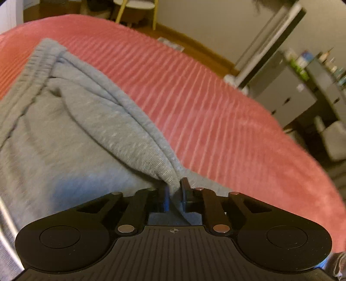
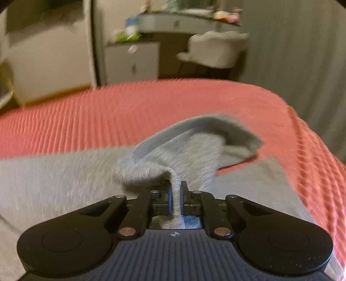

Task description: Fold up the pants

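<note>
Grey sweatpants (image 1: 71, 129) lie spread on a pink ribbed bedspread (image 1: 194, 97). In the left wrist view the elastic waistband (image 1: 41, 58) is at the upper left, and my left gripper (image 1: 174, 190) is shut on a bunched side edge of the pants, lifted off the bed. In the right wrist view the pants (image 2: 54, 179) stretch off to the left, and my right gripper (image 2: 176, 192) is shut on a pinched fold of them. Beyond that gripper a raised flap with a hemmed edge (image 2: 205, 138) curls up over the bedspread (image 2: 129, 112).
The bed's edge and rounded corner (image 2: 302, 138) fall away to the right. Beyond the bed stand a white chair (image 2: 214, 49), a drawer unit (image 2: 132, 60) and a cluttered desk (image 2: 177, 19). A yellow-legged stool (image 1: 136, 8) stands on the wooden floor.
</note>
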